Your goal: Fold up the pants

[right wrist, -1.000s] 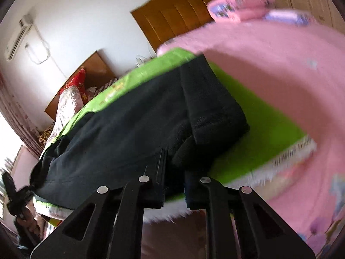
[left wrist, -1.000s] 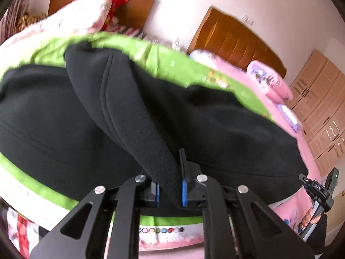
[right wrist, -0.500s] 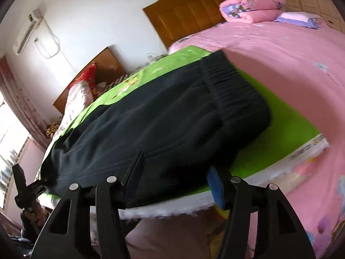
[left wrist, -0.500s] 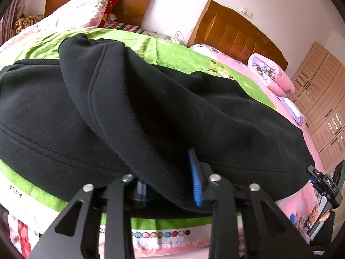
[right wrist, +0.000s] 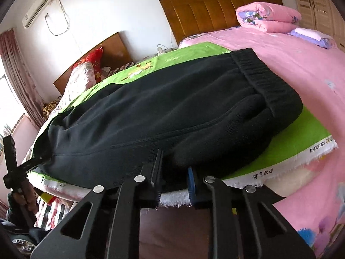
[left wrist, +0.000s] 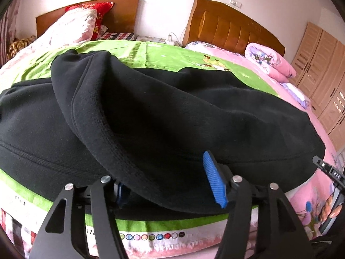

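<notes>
"Black garment: where is it?" asks the first inspector.

"The pants [left wrist: 172, 112] lie lengthwise on a green sheet [left wrist: 172, 54], along the near edge of the bed," the second replies. "The sheet is spread over a pink bed cover [right wrist: 301, 64]. In the right wrist view the ribbed waistband [right wrist: 265, 79] is at the right-hand end. In the left wrist view one stitched edge of the cloth lies slantwise on top of the rest and runs down to the bed's edge."

"Left tool?"

"The left tool [left wrist: 166, 177] is at that near edge. Its jaws have just been opening and now stand wide. The slanting fold of the pants lies between them and covers the left-hand pad. The blue ribbed pad [left wrist: 214, 181] on the other side stands clear of the cloth. It has no grip."

"Right tool?"

"The right tool [right wrist: 175, 161] is near the waistband end, at the rim of the bed. Its jaws have just been closing and are now narrow, nipped on a bulge of the pants' near edge. The sheet's frayed white fringe [right wrist: 172, 202] shows just below them."

"Anything else in view?"

"Two wooden headboards stand against the white wall, and a rolled pink quilt [right wrist: 267, 17] is at the far end of the bed."
</notes>
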`<state>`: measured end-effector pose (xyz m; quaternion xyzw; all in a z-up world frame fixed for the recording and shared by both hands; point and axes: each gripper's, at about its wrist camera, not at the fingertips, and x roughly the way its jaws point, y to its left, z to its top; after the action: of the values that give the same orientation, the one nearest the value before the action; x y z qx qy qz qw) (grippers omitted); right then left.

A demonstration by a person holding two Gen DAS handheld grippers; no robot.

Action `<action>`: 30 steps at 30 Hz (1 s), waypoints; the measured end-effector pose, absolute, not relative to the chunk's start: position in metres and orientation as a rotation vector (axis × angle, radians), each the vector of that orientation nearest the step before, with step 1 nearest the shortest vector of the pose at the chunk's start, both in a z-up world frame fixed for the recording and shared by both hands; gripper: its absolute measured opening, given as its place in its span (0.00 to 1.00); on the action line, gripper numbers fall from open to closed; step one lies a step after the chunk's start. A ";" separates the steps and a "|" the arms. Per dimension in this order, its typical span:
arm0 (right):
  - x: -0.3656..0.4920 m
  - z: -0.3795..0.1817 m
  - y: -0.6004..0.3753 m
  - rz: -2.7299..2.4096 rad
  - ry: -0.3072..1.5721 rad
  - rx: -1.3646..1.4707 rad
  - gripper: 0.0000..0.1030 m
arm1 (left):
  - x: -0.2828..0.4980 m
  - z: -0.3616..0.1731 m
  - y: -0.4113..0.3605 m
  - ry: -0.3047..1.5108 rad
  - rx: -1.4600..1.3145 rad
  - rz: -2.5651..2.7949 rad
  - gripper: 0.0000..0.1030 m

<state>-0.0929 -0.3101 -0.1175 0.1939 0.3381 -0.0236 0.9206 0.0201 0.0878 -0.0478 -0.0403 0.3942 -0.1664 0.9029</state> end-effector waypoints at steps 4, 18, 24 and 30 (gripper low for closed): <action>-0.092 -0.113 -0.301 -0.085 0.722 0.313 0.23 | 0.018 -0.048 0.086 0.804 -0.052 -0.337 0.63; -0.115 -0.067 -0.291 -0.344 0.585 -0.002 0.81 | -0.003 -0.012 0.121 0.638 0.074 -0.030 0.95; -0.045 -0.060 -0.233 -0.122 0.601 -0.186 0.87 | 0.027 0.015 0.060 0.677 0.112 -0.313 0.98; 0.049 -0.052 -0.188 -0.007 0.704 -0.362 0.87 | 0.062 0.011 0.013 0.722 0.216 -0.348 0.98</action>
<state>0.0489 -0.1884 -0.0518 -0.1765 0.3427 -0.0036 0.9227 0.0622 0.0126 0.0112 0.1050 0.3508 -0.1689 0.9151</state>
